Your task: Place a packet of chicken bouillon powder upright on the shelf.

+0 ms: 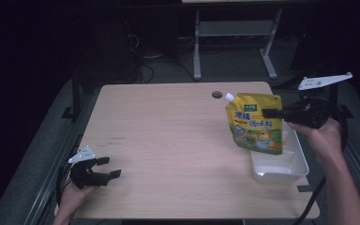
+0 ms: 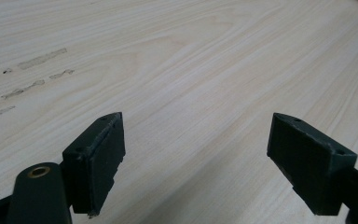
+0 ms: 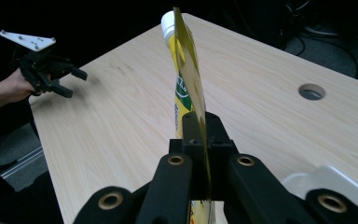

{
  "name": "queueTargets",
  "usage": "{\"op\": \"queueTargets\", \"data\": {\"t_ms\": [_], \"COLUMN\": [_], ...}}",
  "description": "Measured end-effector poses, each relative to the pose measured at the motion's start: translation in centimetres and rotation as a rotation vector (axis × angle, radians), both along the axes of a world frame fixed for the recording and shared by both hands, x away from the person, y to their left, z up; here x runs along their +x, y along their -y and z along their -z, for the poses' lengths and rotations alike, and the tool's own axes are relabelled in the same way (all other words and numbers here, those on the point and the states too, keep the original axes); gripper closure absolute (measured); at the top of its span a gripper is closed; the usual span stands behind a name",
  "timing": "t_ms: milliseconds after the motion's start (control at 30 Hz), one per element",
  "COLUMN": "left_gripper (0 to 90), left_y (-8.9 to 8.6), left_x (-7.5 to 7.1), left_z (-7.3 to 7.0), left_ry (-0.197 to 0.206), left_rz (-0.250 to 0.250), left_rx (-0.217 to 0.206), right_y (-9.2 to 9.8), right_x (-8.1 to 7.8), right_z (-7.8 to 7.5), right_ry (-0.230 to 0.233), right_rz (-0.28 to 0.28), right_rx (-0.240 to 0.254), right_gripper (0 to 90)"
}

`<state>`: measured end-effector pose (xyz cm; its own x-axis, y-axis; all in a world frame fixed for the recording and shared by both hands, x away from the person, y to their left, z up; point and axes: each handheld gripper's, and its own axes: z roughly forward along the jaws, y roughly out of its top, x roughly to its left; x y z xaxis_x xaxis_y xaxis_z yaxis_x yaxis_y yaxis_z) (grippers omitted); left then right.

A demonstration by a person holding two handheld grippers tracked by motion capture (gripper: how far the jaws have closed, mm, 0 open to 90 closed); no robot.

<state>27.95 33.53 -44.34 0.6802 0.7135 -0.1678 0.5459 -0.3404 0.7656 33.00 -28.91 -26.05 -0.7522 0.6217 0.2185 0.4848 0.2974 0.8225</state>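
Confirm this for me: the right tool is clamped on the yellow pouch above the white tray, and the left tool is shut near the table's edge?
Not quite. The left tool is open, jaws wide apart over bare table, as the left gripper view shows. The right tool does clamp the yellow pouch above the white tray.

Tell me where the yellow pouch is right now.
In the high view the yellow pouch hangs at the table's right side, clamped at its edge by the right gripper, just above the white tray, near the round hole.
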Motion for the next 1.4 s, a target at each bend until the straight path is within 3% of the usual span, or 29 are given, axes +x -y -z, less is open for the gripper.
{"op": "queueTargets", "data": {"t_ms": [433, 1033, 1400], "left_gripper": [18.7, 18.7, 18.7], "left_y": [0.1, 0.1, 0.1], "left_x": [0.0, 0.0, 0.0], "left_z": [0.1, 0.1, 0.1], "left_ry": [-0.001, 0.0, -0.002], "left_rz": [0.001, -0.005, -0.004], "left_rx": [0.008, 0.008, 0.01], "right_y": [3.4, 5.2, 5.4], "right_x": [-1.6, -2.8, -2.7], "right_z": [0.9, 2.1, 4.3], "right_ry": [-0.01, -0.018, -0.044], "right_rz": [0.049, 0.081, 0.096], "right_rx": [0.005, 0.003, 0.003], "right_gripper": [89.6, 89.5, 89.5]}}
